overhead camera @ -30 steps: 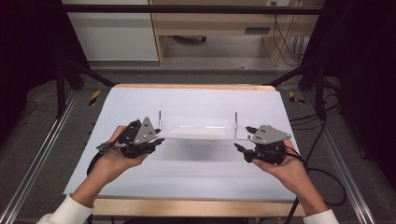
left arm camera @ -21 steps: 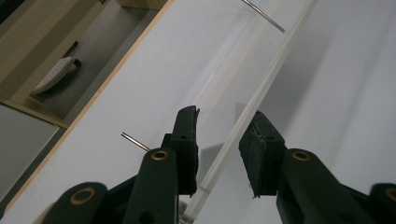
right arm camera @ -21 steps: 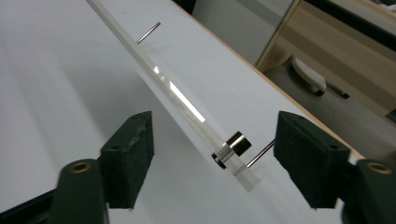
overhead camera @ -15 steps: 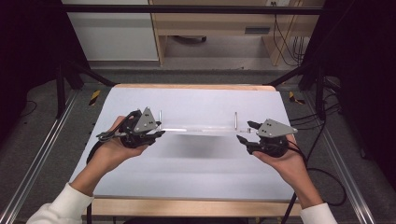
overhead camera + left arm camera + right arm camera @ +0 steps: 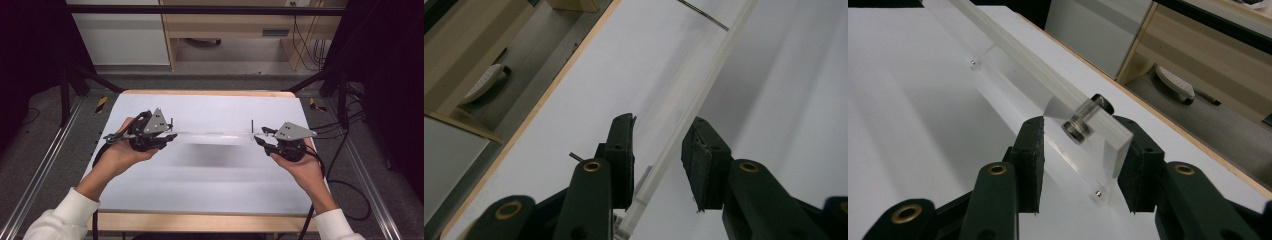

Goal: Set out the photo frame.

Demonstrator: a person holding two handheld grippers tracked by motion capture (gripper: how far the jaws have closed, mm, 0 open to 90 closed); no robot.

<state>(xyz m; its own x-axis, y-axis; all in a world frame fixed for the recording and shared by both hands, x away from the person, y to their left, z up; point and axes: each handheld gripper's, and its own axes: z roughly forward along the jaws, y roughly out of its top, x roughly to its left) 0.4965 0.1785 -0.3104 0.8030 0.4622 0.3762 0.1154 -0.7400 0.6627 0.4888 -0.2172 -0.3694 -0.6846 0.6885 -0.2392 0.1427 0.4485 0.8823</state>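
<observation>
White covering spreads over the table (image 5: 210,185), and above it you carry a long clear acrylic panel (image 5: 212,135) edge-up, spanning from one hand-held gripper to the other, its shadow on the sheet below.

Your left hand-held gripper (image 5: 167,136) has the panel's left end running between its jaws; in the left gripper view (image 5: 659,145) the panel's edge (image 5: 704,95) passes through a gap that stands partly open, and you cannot tell from that view whether the pads bite.

Your right hand-held gripper (image 5: 260,141) has just been closing. In the right gripper view (image 5: 1080,150) the panel's corner, with its metal standoff (image 5: 1080,125), sits between the jaws, but the near pad seems to stand just apart from the face.

Finish that closing squarely on the flat faces, below the standoff, so neither pad rides on the metal. Keep both wrists level and move them together; a long, thin sheet will likely twist or slip if one hand leads.
</observation>
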